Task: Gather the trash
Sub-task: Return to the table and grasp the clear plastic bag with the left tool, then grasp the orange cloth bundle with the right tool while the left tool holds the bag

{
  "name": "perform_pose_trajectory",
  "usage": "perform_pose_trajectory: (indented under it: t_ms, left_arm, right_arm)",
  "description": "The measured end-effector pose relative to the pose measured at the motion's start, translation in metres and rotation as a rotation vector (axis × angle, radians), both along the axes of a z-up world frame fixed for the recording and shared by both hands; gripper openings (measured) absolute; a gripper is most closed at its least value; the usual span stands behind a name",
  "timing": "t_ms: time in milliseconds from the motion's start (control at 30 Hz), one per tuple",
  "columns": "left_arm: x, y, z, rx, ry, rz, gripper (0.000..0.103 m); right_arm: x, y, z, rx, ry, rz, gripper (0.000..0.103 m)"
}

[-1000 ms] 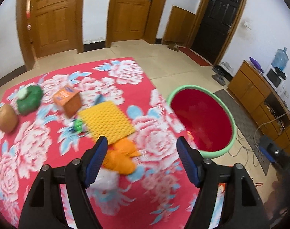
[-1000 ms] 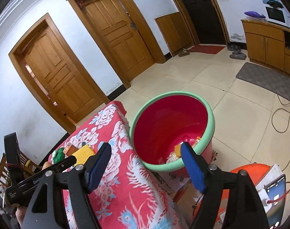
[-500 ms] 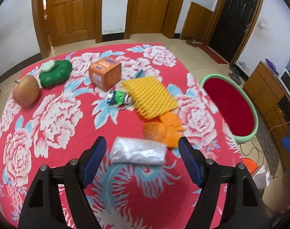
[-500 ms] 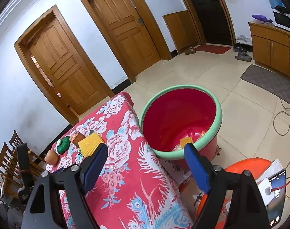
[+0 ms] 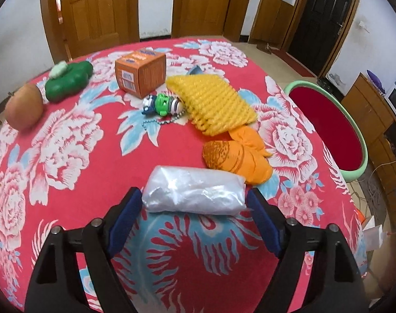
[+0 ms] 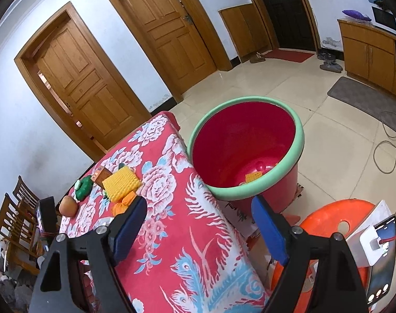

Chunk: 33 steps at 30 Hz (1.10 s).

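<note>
Straddling the clear plastic bag (image 5: 196,190), the left gripper (image 5: 195,208) stands with its jaws wide, one blue pad near each end of the bag and neither yet pressing on it. The bag lies on the near part of the red floral tablecloth (image 5: 67,143), just beside the orange peel-like scrap (image 5: 237,159), with the yellow foam net (image 5: 211,104) farther off.

The likely trouble is the bag itself: slick and limp, it could squirm out or bunch as the jaws close, and a low pinch might catch the cloth and drag it. The orange scrap touching its far right corner could be nudged or picked up with it.

The right gripper (image 6: 199,224) is wide too and holds nothing, over the table's right edge. Only its view shows inside the red bin (image 6: 246,146), where some scraps already lie at the bottom; the left view shows just the bin's rim and inner wall, but gives the bag and the pads closely.
</note>
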<state>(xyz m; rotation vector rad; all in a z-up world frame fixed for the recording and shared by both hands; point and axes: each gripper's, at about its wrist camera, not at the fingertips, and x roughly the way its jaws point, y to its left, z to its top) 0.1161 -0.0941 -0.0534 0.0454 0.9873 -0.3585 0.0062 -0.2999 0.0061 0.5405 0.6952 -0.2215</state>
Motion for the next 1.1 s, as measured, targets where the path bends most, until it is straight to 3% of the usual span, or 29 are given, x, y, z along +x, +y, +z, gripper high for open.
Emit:
perform_pose_trajectory:
  t_ms: [33,467,867,1100]
  left_arm:
    - [-0.001,0.001,0.001,-0.012,-0.001,-0.004,0.072]
    - [-0.027,0.046,0.026,-0.098,-0.041,0.057,0.072]
    - [-0.031,0.103,0.045,-0.076,-0.140,0.151,0.072]
    - [-0.019,0.135,0.048,-0.066,-0.187,0.187,0.072]
  right_arm:
    - [0.000,0.002,0.000,-0.001,0.001,0.001,0.084]
    - [0.002,0.037,0.008,-0.019,-0.017,0.058,0.084]
    - [0.036,0.104,-0.001,-0.090,0.029,0.193,0.084]
    - [0.078,0.143,-0.009,-0.121,0.066,0.278,0.082]
